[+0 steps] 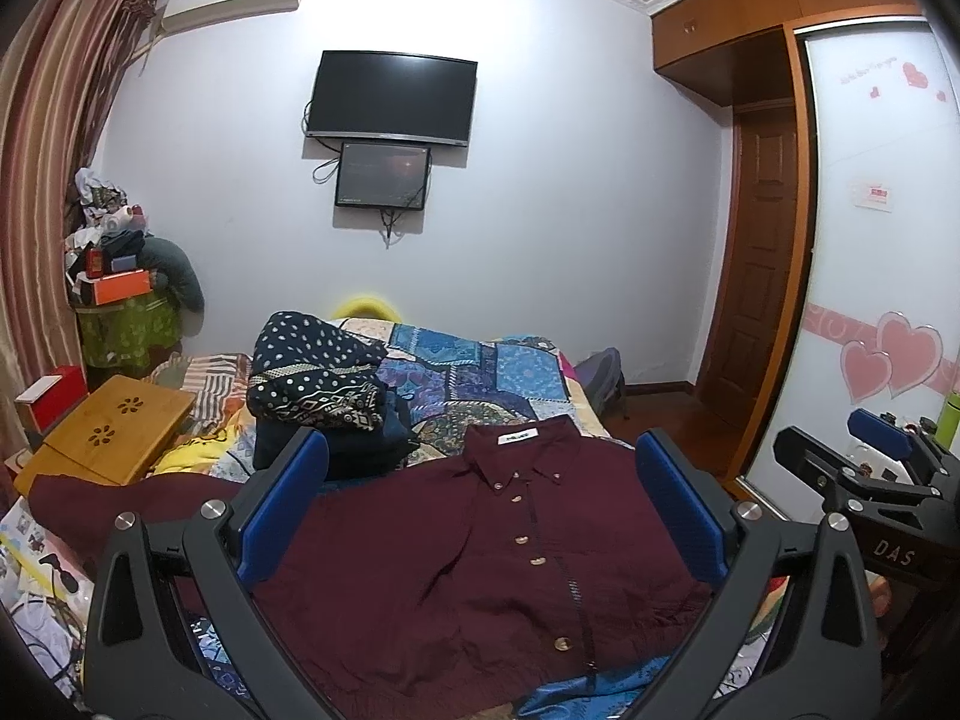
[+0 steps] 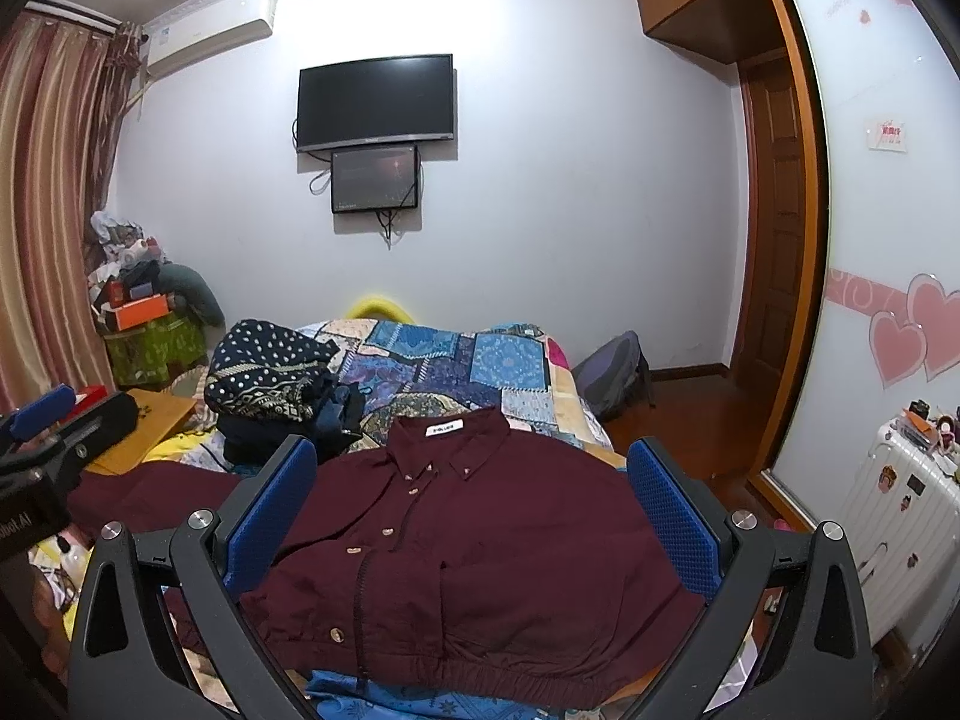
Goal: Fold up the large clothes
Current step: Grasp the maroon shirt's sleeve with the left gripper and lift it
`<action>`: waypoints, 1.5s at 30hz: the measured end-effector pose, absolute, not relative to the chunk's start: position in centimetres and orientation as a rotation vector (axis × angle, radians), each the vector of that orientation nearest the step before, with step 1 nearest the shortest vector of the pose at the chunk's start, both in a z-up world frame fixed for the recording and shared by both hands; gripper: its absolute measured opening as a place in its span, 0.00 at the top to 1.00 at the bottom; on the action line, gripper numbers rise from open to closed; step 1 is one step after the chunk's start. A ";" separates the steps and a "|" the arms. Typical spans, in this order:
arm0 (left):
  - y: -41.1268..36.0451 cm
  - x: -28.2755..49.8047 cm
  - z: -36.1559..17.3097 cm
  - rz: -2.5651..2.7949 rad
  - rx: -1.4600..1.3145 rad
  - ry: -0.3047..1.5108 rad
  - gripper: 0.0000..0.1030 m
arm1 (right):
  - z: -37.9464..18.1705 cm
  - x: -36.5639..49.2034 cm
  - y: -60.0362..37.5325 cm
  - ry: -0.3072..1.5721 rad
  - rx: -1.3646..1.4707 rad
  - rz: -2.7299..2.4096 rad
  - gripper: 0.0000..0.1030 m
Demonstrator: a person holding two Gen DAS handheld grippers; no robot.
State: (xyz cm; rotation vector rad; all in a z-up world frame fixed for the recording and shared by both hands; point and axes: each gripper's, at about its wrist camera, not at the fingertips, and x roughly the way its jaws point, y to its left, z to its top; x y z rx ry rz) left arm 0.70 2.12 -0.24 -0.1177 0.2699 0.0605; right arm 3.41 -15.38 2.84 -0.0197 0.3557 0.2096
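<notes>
Spread wide and empty above the maroon button-down shirt (image 1: 480, 546) lying face-up just ahead, left gripper (image 1: 480, 516) and right gripper (image 2: 474, 516), likely poised to seize a sleeve for folding.

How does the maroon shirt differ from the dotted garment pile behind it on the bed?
The maroon shirt is plain, one colour, with a buttoned front; the dotted garment pile is navy with white dots and patterned bands. The maroon shirt lies spread flat, collar away from the cameras; the dotted garment pile is bunched in a heap on darker clothes. Both rest on the patchwork bedspread.
</notes>
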 end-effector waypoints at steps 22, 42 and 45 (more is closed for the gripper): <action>23.3 8.6 -8.9 0.634 -0.343 0.489 0.00 | -2.3 12.0 -14.5 0.600 -0.053 0.196 0.00; 40.8 6.4 -29.0 0.699 -1.119 0.799 0.20 | -6.0 19.1 -11.3 0.785 -0.108 0.193 0.00; 40.6 6.8 -28.7 0.701 -1.106 0.795 0.35 | -6.2 19.4 -10.7 0.794 -0.122 0.200 0.00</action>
